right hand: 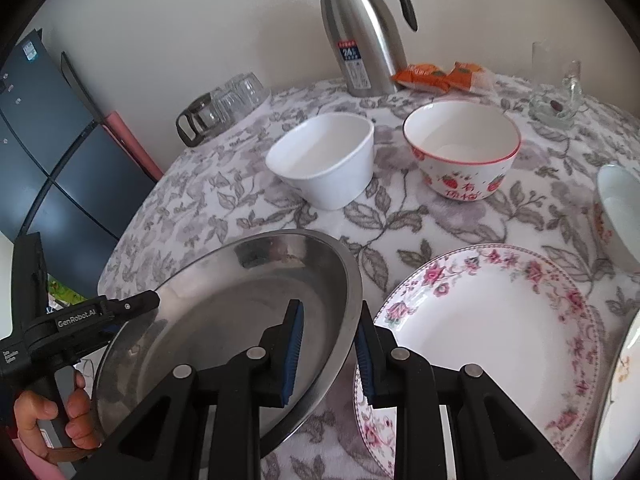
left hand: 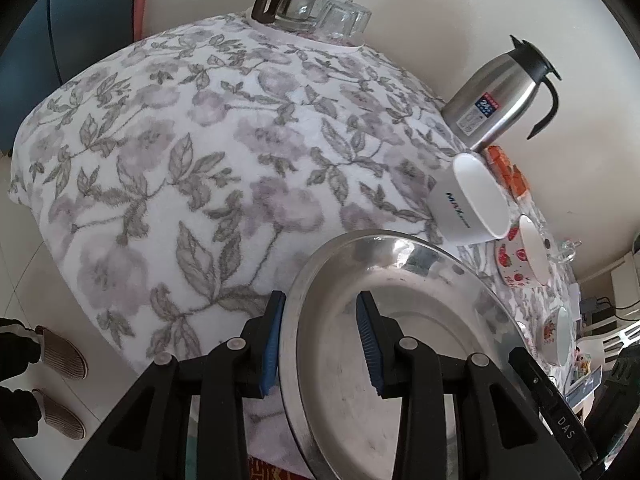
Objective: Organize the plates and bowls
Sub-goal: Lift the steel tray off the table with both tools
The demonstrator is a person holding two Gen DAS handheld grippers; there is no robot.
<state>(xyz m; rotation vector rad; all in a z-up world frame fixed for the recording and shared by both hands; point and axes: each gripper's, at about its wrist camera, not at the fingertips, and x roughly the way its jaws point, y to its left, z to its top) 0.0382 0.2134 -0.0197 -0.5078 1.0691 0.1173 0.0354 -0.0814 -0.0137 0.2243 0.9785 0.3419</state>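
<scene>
A round steel plate [left hand: 400, 280] [right hand: 224, 300] hangs tilted just above the flowered tablecloth [left hand: 180, 160], held from two sides. My left gripper [left hand: 320, 340] is shut on its left rim, one blue pad outside and one inside the dish; in the right wrist view the left gripper [right hand: 140, 304] shows at that far rim. My right gripper [right hand: 329, 348] is shut on the opposite rim. On the cloth stand a plain white bowl [right hand: 324, 160], a strawberry-printed bowl [right hand: 464, 156] and a pink-flowered plate [right hand: 492, 320] right beside the steel plate.
A steel thermos jug [right hand: 360, 36] and orange packets [right hand: 440, 72] stand at the back by the wall. A glass pot with tumblers [right hand: 200, 120] sits at the table's far left. Another white bowl [right hand: 620, 216] and plate edge [right hand: 616, 400] lie at the right. A person's slippered feet [left hand: 60, 352] stand beside the table.
</scene>
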